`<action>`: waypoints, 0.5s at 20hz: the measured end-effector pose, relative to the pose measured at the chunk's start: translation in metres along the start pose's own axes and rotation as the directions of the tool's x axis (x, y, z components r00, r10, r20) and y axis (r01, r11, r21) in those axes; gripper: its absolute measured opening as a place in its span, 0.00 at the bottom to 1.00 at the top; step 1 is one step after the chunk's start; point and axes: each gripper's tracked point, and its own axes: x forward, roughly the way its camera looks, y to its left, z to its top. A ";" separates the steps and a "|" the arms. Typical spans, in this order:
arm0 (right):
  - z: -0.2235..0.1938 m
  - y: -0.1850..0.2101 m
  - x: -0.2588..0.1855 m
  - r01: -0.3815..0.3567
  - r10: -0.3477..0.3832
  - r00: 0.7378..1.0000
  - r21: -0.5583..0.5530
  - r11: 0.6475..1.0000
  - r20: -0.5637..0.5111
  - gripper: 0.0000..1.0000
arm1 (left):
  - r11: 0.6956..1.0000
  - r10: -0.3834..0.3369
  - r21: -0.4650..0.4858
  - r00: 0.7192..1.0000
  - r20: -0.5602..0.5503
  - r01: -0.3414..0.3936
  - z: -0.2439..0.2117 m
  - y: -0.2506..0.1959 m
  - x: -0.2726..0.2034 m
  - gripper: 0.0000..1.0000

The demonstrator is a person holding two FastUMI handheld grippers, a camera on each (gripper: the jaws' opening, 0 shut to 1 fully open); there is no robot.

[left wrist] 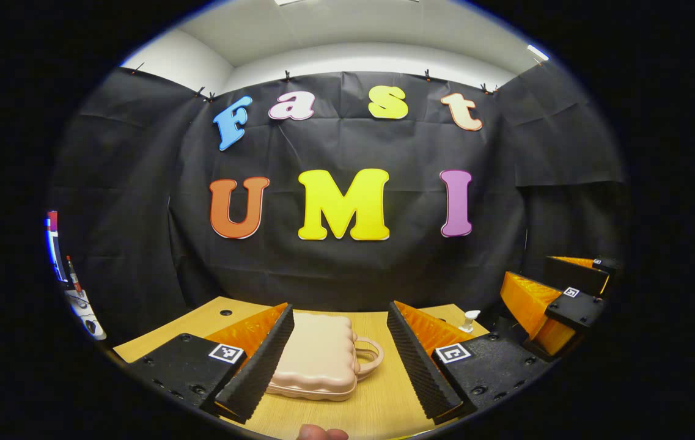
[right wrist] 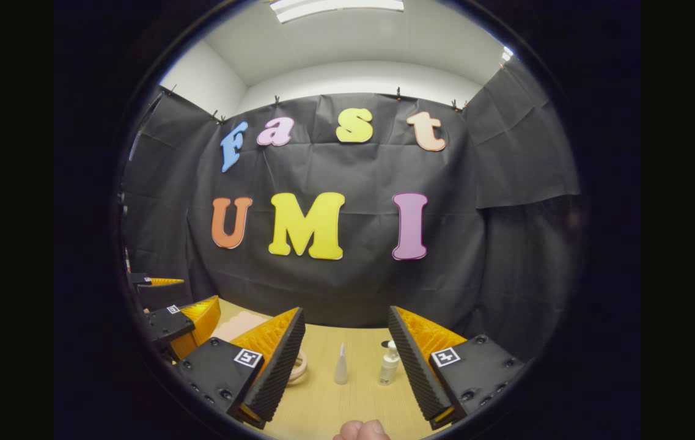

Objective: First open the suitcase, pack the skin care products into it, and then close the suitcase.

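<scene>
Altogether: one closed suitcase (left wrist: 319,357), two skincare bottles (right wrist: 389,363), both upright.

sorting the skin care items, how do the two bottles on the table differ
The cone-shaped bottle tapers to a plain pointed tip; the pump bottle is a rounder cylinder topped by a pump head. The cone-shaped bottle stands left of the pump bottle. Both stand upright, pale, on the wooden table, apart from each other.
</scene>
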 end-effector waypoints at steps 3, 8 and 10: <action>-0.014 -0.013 0.003 0.006 -0.006 1.000 -0.012 1.000 -0.030 0.82 | 0.999 -0.046 0.026 0.998 -0.034 0.047 -0.023 -0.019 0.013 0.98; -0.031 -0.046 0.004 0.033 -0.037 0.997 -0.058 0.998 -0.070 0.81 | 0.991 -0.087 0.095 0.990 -0.114 0.098 -0.061 -0.042 0.040 0.98; -0.034 -0.063 0.007 0.053 -0.058 0.995 -0.067 0.996 -0.076 0.81 | 0.986 -0.052 0.149 0.988 -0.146 0.074 -0.077 -0.041 0.056 0.98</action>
